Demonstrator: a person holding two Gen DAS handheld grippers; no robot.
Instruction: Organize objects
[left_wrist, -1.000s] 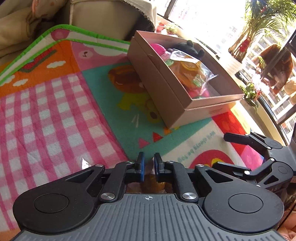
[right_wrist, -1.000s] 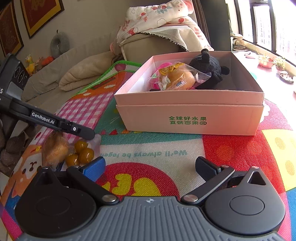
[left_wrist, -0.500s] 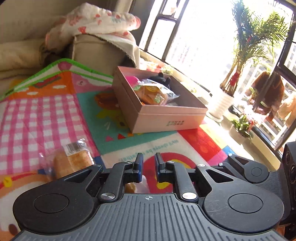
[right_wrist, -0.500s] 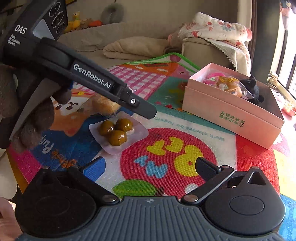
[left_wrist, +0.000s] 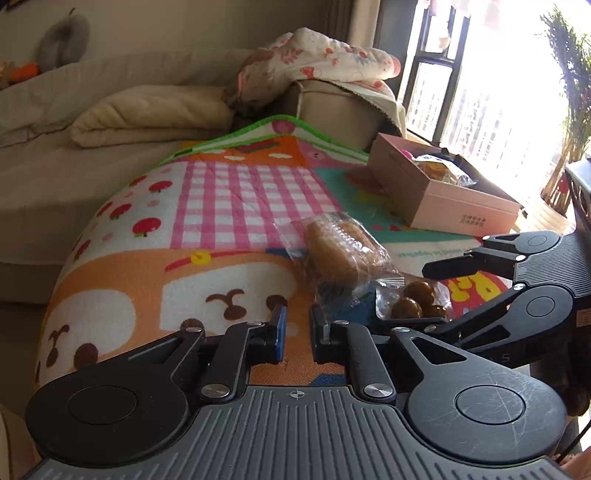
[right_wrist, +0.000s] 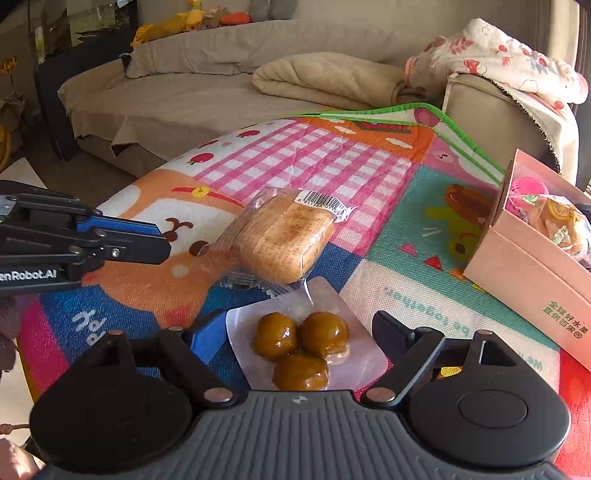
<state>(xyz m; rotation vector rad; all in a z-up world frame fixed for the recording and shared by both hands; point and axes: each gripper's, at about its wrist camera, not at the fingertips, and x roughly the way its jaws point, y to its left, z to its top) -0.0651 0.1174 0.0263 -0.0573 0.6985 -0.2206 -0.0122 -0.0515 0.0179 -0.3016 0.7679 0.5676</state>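
The sealed pouch of three brown balls (right_wrist: 301, 345) lies flat on the colourful play mat (right_wrist: 388, 177), near the mat's near edge, on a patch where blue meets white. It sits between the two arms of the right tongs (right_wrist: 299, 334), whose blue-padded left finger and black right finger stand on either side of it with clear gaps, touching nothing; these tongs have just been narrowing around the pouch and are still apart. Just behind the pouch, and overlapping its far edge, rests a wrapped bread bun (right_wrist: 284, 236) in clear plastic with a barcode label at its far end.

In the left wrist view the same bun (left_wrist: 338, 251) and pouch (left_wrist: 413, 302) appear to the right of centre, with the right tongs (left_wrist: 439, 295) reaching in from the right edge over the pouch. The left tongs (left_wrist: 297, 332) are drawn together with only a thin slit between the pads and nothing in it; they hover over the orange part of the mat, to the left of the bun. In the right wrist view they (right_wrist: 162, 242) enter from the left edge, near the bun but apart from it.

A pink cardboard box (right_wrist: 532, 266) stands toward the mat's far right corner, already holding a wrapped pastry (right_wrist: 565, 225) and a pink item (right_wrist: 528, 190). Behind the mat is a beige sofa (right_wrist: 207, 81) carrying a folded cream blanket (right_wrist: 325, 77) and a floral cloth (right_wrist: 517, 59) draped over its arm.
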